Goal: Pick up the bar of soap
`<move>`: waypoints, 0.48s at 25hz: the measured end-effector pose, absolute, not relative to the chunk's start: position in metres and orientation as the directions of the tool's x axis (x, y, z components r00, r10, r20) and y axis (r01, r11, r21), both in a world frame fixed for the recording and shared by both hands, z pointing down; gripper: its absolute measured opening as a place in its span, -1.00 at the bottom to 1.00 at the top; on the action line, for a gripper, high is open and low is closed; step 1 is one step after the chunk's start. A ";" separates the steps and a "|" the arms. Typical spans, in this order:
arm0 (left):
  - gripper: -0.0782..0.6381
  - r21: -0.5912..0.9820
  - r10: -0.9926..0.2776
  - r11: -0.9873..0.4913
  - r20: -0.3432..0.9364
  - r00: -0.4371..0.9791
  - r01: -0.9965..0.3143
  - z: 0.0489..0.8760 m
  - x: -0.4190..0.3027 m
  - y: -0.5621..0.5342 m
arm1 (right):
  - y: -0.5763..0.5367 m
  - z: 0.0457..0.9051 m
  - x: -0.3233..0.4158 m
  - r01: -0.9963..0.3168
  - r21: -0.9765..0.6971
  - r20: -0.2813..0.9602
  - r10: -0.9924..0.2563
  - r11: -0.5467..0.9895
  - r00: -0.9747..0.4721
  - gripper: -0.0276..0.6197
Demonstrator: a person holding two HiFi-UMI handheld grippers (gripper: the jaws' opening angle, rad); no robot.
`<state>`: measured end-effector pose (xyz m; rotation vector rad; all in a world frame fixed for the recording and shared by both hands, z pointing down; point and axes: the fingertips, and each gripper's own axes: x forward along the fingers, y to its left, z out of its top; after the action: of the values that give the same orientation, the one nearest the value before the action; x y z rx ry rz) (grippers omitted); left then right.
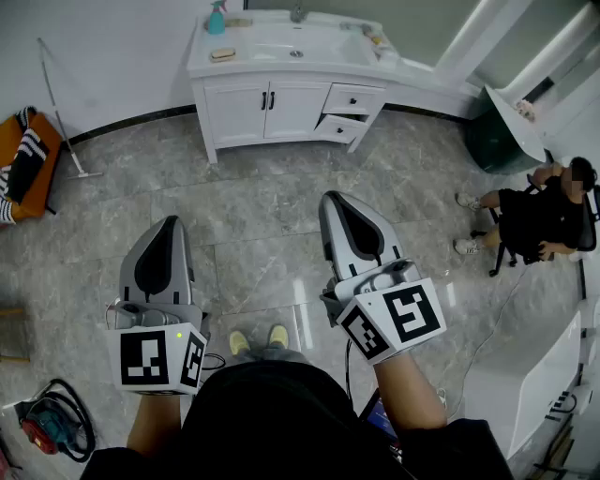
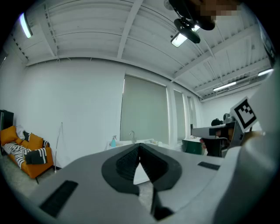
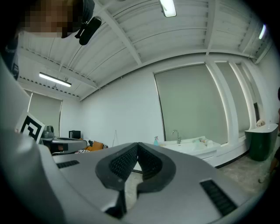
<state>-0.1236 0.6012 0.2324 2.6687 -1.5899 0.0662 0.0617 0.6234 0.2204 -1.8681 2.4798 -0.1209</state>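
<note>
The bar of soap [image 1: 223, 54] is a small tan block on the left of the white vanity top [image 1: 262, 58], near the sink basin [image 1: 295, 42], far ahead across the floor. My left gripper [image 1: 172, 222] and right gripper [image 1: 331, 198] are held at waist height, well short of the vanity, both pointing toward it. The left gripper [image 2: 140, 145] has its jaws shut tip to tip with nothing between them. So does the right gripper [image 3: 138, 145]. In both gripper views the vanity is distant and the soap is too small to make out.
A blue spray bottle [image 1: 217, 19] stands at the vanity's back left. One vanity drawer [image 1: 339, 128] hangs open. A mop [image 1: 61, 112] and an orange seat [image 1: 23, 159] are at the left, a seated person [image 1: 544, 216] and green bin [image 1: 497, 141] at the right, a red tool [image 1: 47, 431] near my feet.
</note>
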 end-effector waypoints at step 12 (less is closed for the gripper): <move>-0.76 0.028 -0.861 -0.504 0.062 0.505 -0.863 0.233 -0.125 0.592 | 0.620 0.215 0.066 -0.963 -0.070 0.032 -0.965 0.259 -0.262 -0.90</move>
<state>-0.1254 0.5919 0.2327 2.6768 -1.5351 0.0607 0.0662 0.6199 0.2145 -1.8978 2.4788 -0.1174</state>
